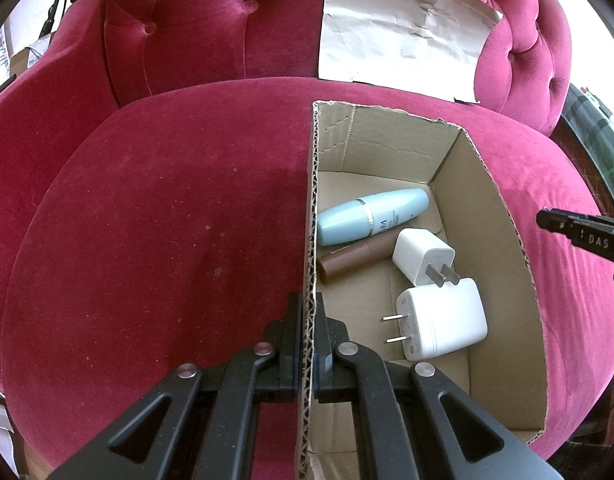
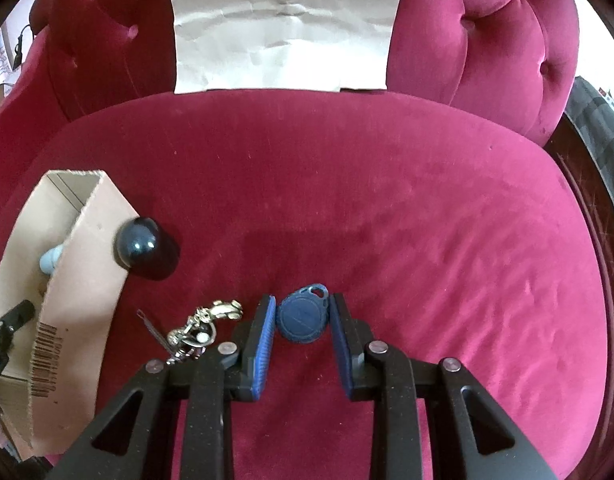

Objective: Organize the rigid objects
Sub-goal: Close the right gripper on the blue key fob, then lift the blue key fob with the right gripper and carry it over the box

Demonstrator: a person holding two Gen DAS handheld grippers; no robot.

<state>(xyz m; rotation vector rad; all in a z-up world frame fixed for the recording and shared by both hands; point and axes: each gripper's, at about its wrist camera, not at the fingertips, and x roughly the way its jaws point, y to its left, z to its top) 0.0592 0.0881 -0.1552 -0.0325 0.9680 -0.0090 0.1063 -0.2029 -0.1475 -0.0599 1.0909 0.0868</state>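
Blue key fob [image 2: 303, 319] pinched in right gripper [image 2: 301, 322]; cardboard box [image 2: 87, 248] lies left, near side. Left gripper [image 1: 309, 320] clamped shut on box wall.

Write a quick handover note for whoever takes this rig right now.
Left gripper: shut on the cardboard box wall, steadying it.
Right gripper: shut on the blue key fob.
In the box: light blue bottle, brown tube, two white chargers.
Left on the sofa seat: dark round-topped object beside the box, metal keyring.
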